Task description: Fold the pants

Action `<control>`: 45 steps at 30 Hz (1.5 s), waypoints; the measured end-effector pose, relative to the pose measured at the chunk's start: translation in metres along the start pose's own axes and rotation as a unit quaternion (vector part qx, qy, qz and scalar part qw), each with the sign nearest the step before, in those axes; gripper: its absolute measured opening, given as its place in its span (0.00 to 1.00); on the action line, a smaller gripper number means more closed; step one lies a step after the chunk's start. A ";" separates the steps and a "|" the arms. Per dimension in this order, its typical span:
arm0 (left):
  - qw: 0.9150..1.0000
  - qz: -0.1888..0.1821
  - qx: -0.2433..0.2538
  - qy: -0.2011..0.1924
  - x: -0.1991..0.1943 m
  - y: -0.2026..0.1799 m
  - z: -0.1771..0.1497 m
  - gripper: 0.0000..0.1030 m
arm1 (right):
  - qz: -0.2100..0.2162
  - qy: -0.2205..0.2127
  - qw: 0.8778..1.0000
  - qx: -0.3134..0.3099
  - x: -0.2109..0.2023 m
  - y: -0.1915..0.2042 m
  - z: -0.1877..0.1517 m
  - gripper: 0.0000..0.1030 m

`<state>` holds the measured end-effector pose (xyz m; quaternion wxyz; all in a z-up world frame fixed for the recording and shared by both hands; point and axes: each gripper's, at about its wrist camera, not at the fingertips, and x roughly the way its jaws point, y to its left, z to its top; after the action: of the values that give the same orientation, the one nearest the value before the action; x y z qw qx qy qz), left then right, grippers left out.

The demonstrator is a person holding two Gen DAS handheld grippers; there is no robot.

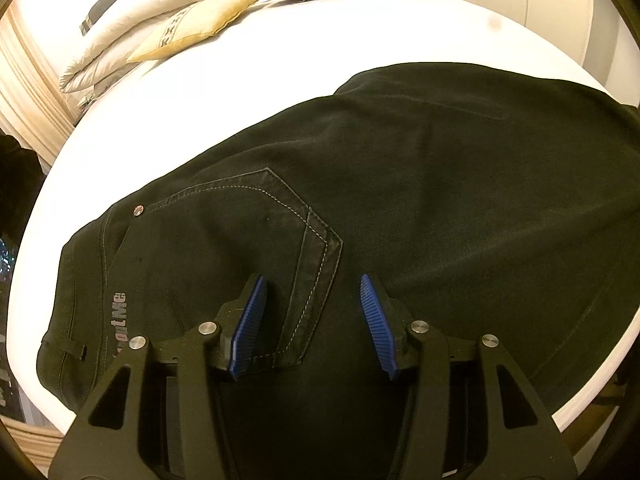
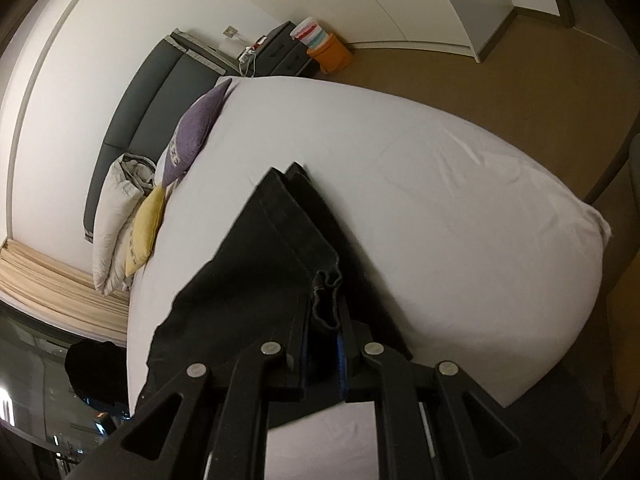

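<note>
Black jeans lie flat along your bed's near edge; left gripper gapes empty, right gripper clamps the hems; cross-fold outstanding.

The left gripper has a matte black frame with triangular cut-outs, round silver screws at its joints, and two ribbed blue pads on black fingers. The right gripper is built alike: black linkage arms, silver screws, thin blue pads barely showing.
</note>
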<state>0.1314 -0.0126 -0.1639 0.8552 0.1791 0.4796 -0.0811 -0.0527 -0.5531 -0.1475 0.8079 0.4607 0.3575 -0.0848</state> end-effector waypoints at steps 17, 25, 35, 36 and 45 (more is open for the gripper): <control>1.000 -0.022 0.000 0.012 0.007 0.011 0.010 0.51 | -0.113 0.001 0.990 0.086 -0.012 -0.022 0.012 0.22; 0.997 -0.066 0.007 -0.033 -0.027 0.000 0.013 0.51 | -0.019 -0.048 0.999 -0.006 -0.053 0.008 0.052 0.44; 0.977 -0.104 0.141 -0.122 -0.071 -0.075 -0.014 0.52 | -0.056 0.070 0.977 -0.193 0.057 0.072 0.076 0.47; 0.976 -0.105 0.150 -0.119 -0.068 -0.085 -0.014 0.54 | -0.063 0.076 0.975 -0.197 0.065 0.071 0.078 0.47; 0.979 -0.130 0.143 -0.067 -0.034 -0.096 -0.013 0.56 | -0.104 0.068 0.962 -0.243 0.073 0.080 0.082 0.04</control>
<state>0.0733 -0.0970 -0.1630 0.8333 0.2297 0.4235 -0.2711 0.0786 -0.5603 -0.1144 0.8561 0.2154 0.4675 -0.0469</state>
